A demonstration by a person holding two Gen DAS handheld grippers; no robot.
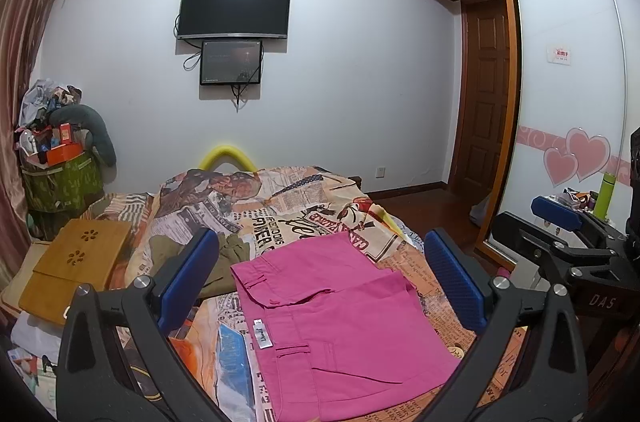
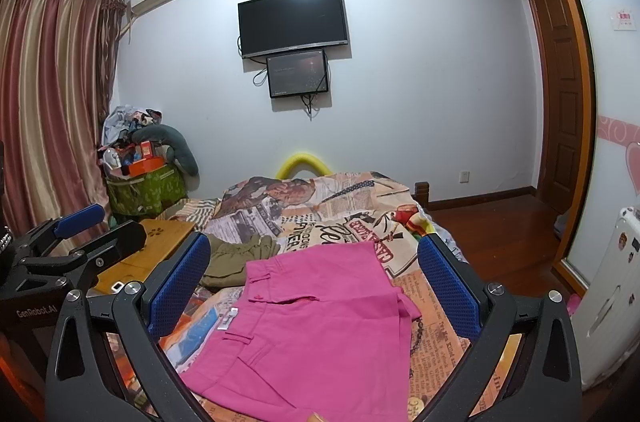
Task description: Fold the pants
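Pink pants (image 1: 340,322) lie folded into a flat rectangle on the bed's newspaper-print cover (image 1: 304,206), waistband and white label to the left. They also show in the right wrist view (image 2: 316,326). My left gripper (image 1: 320,278) hangs above them, open and empty, blue pads wide apart. My right gripper (image 2: 314,282) is also open and empty above the pants; it shows at the right edge of the left wrist view (image 1: 560,218).
Olive-green clothing (image 2: 240,258) lies crumpled just beyond the pants on the left. A wooden lap tray (image 1: 76,262) rests at the bed's left edge. A cluttered green basket (image 1: 60,178) stands by the curtain. Wardrobe doors (image 1: 568,94) and wooden floor (image 2: 500,222) are to the right.
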